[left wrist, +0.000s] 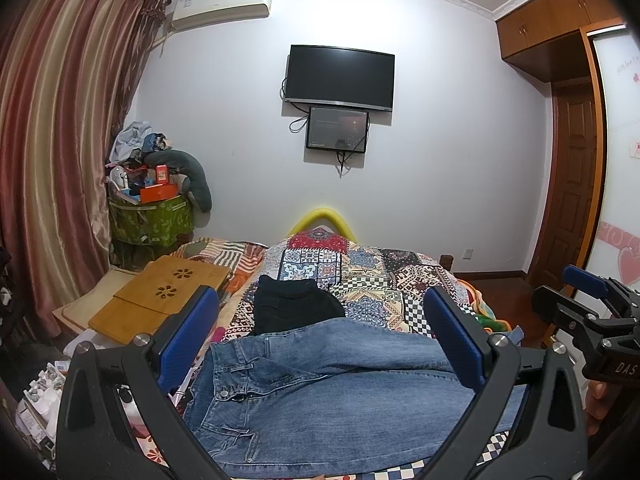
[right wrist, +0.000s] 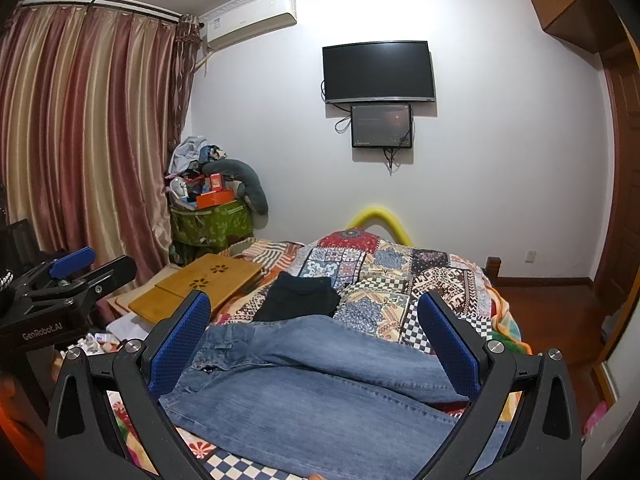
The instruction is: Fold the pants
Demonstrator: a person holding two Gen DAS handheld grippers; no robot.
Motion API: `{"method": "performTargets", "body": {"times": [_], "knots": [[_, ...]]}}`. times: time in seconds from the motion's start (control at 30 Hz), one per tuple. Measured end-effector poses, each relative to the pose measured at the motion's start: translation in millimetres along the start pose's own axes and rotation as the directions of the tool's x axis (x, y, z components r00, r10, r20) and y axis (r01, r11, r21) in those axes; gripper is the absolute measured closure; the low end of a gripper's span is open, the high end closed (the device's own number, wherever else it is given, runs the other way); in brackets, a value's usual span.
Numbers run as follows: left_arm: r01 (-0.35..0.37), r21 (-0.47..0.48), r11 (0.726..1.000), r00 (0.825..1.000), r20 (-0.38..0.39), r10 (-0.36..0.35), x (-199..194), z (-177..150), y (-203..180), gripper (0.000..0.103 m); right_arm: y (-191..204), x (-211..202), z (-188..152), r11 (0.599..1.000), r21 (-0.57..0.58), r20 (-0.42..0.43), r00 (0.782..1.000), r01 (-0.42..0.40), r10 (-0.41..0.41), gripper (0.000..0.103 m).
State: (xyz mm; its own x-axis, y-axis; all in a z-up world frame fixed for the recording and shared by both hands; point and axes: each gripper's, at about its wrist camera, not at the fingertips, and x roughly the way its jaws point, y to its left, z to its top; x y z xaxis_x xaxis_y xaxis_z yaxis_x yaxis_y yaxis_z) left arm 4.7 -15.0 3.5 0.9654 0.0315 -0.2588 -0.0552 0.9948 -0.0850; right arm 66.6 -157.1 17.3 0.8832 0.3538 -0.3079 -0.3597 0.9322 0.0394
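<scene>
One pair of blue jeans (left wrist: pixel 320 392), lying across the patchwork quilt (left wrist: pixel 372 276) at the near end of the bed, waistband toward your left, legs running off to the right; the upper leg lies crooked over the lower one. Not yet folded, by the look of it.

One folded black garment (left wrist: pixel 294 300), just beyond the jeans, touching or nearly touching their far edge. Risk: a wide sweep of denim drags it or buries it.

Two grippers, both spread wide and holding nothing. Your left gripper (left wrist: pixel 320 340) hovers over the waist end; your right gripper (right wrist: pixel 316 344) over the legs. Risk: a pinch at the overlapping legs takes only the top layer, so the fold comes up skewed. Pinching the quilt along with the denim is also possible, since the cloth lies flat on it.

One bamboo lap tray (left wrist: pixel 160 296), at the bed's left edge, near the waistband. Risk: your left claw knocks it during a swing.

One hanging leg end at the right, out of clear view; it may slide off the bed.
</scene>
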Motion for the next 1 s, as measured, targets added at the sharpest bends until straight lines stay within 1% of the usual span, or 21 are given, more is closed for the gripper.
{"method": "performTargets", "body": {"times": [0.23,0.47,0.57,0.7,0.8,0.9,1.0], "knots": [[0.004,0.006,1.0,1.0,-0.001,-0.004,2.2,-0.9,-2.2,0.0,-0.5,1.5,-2.5,1.0,0.005,-0.004,1.0,0.007,-0.007,0.0],[0.011,0.003,1.0,1.0,-0.025,-0.01,18.6,-2.5,-2.3,0.0,-3.0,9.6,-5.0,1.0,0.009,-0.019,1.0,0.023,-0.023,0.0],[0.014,-0.003,1.0,0.999,-0.042,-0.014,36.3,-1.5,-1.1,0.0,-5.8,17.9,-6.7,1.0,0.008,-0.035,0.999,0.021,-0.02,0.0],[-0.001,0.012,1.0,0.998,-0.062,0.002,61.9,-3.1,2.6,0.0,-14.4,39.1,-10.5,1.0,0.012,-0.078,0.997,0.023,-0.022,0.0],[-0.022,0.042,0.999,0.996,-0.082,0.025,86.6,-5.2,3.6,0.0,-21.6,54.2,-15.4,0.999,0.024,-0.109,0.994,0.026,-0.023,0.0],[-0.012,0.076,0.997,0.993,-0.12,0.021,113.7,-8.8,7.3,0.0,-30.7,72.5,-21.3,0.999,0.033,-0.148,0.989,0.029,-0.023,0.0],[-0.029,0.094,0.995,0.989,-0.144,0.042,143.6,-12.6,15.2,0.0,-43.0,93.8,-29.9,0.999,0.037,-0.188,0.982,0.04,-0.032,0.0]]}}
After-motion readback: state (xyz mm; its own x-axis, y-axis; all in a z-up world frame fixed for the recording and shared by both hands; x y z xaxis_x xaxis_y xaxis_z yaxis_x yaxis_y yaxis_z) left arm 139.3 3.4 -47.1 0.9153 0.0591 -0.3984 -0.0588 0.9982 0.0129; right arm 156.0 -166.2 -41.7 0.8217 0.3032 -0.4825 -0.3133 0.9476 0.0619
